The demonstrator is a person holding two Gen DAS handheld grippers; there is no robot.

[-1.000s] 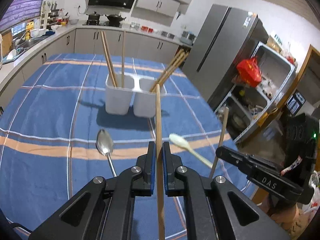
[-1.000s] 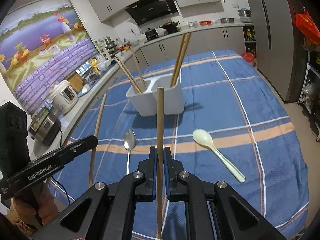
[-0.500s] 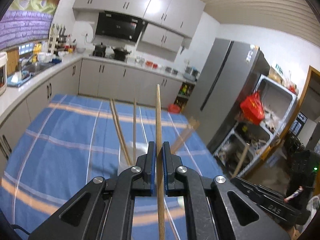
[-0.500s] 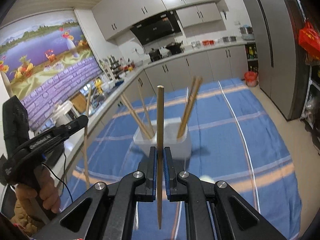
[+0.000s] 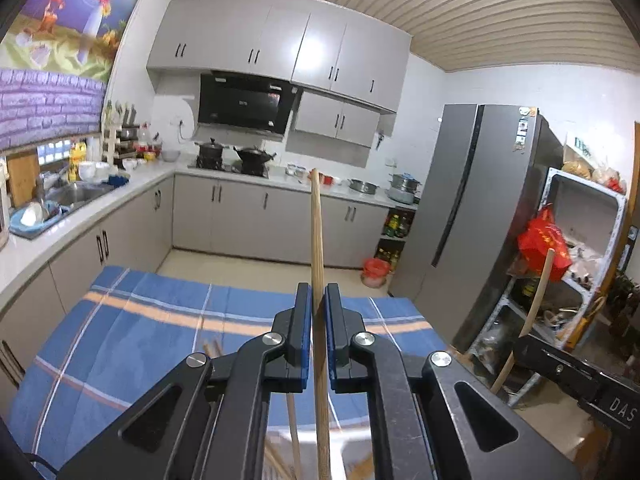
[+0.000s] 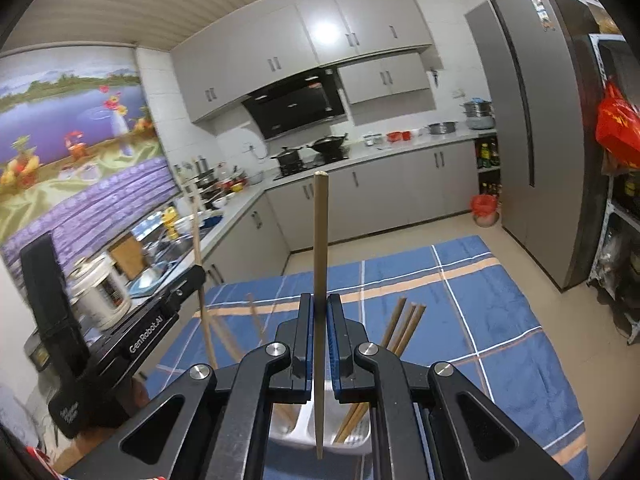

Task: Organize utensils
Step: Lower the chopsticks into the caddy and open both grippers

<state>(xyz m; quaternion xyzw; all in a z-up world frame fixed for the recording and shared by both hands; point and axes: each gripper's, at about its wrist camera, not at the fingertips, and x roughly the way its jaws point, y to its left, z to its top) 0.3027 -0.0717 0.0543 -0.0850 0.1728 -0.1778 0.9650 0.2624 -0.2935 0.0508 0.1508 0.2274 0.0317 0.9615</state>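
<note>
My left gripper is shut on a wooden chopstick held upright, its lower end over the white two-part utensil holder seen between the fingers. My right gripper is shut on another wooden chopstick, also upright, its lower tip over the same holder. Several chopsticks stand in the holder. The left gripper with its chopstick shows in the right wrist view, and the right gripper in the left wrist view. The spoons are out of view.
The blue striped tablecloth covers the table. Beyond it are the kitchen counter with pots, a sink, a grey fridge and a shelf with a red bag. A rice cooker stands at the left.
Both grippers have risen and tilted up over the holder, each still holding its chopstick. The spoons and most of the holder have dropped out of view.
</note>
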